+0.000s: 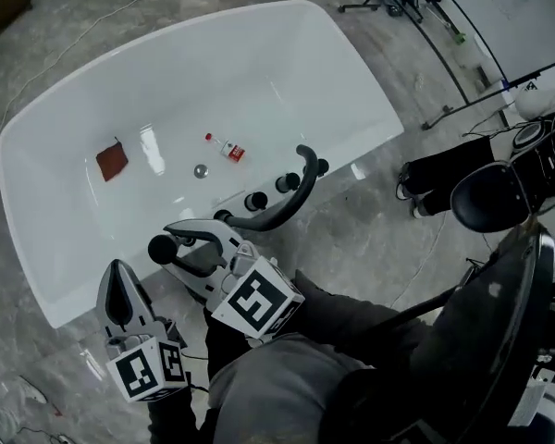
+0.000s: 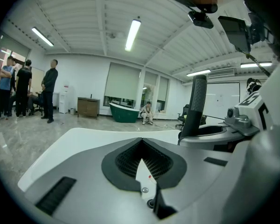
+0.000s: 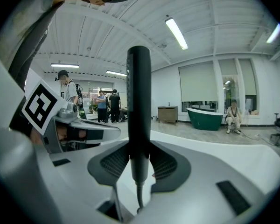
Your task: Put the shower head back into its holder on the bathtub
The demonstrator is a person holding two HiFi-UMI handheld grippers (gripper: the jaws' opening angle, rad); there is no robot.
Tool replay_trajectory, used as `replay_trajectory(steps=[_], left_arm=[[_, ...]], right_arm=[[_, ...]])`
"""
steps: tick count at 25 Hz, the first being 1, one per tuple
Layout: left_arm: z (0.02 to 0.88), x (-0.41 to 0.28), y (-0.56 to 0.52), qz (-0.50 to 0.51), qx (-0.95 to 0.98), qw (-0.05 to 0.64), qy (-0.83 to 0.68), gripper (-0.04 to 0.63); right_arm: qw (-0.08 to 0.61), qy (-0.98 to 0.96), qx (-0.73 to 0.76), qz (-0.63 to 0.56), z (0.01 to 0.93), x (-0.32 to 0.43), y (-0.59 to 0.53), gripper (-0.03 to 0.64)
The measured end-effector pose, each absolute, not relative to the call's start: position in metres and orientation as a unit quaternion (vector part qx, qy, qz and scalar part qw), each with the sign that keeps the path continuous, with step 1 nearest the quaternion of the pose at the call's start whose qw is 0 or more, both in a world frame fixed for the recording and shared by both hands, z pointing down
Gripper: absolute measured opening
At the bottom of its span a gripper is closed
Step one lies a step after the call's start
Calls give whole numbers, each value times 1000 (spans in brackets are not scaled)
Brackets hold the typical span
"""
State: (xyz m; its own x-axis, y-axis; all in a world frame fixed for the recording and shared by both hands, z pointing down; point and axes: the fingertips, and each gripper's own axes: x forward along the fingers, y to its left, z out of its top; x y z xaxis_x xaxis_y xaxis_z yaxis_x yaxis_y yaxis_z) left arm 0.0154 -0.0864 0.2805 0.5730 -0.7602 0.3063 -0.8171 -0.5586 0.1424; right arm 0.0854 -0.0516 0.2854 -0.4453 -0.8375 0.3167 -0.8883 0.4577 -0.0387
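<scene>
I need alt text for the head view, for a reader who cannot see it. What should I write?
Seen from above, the right gripper grips a black shower head at the near rim of a white bathtub; the left gripper is empty. In the tub lie a red-brown cloth and a small bottle.

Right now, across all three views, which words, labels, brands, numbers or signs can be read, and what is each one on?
No text can be read in any view.
Small bottle lying in the bathtub: it has a red label, but the print is too small to read.
Marker cubes: black-and-white square code patterns only, no letters or digits.
</scene>
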Motion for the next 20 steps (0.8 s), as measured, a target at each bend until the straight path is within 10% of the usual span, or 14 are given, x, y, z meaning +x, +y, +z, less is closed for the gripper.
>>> replay_trajectory(steps=[20], left_arm=[[310,10,-86,110,880,130,-443,3]], right_arm=[[124,-830,533,110,304,96,-41,140]])
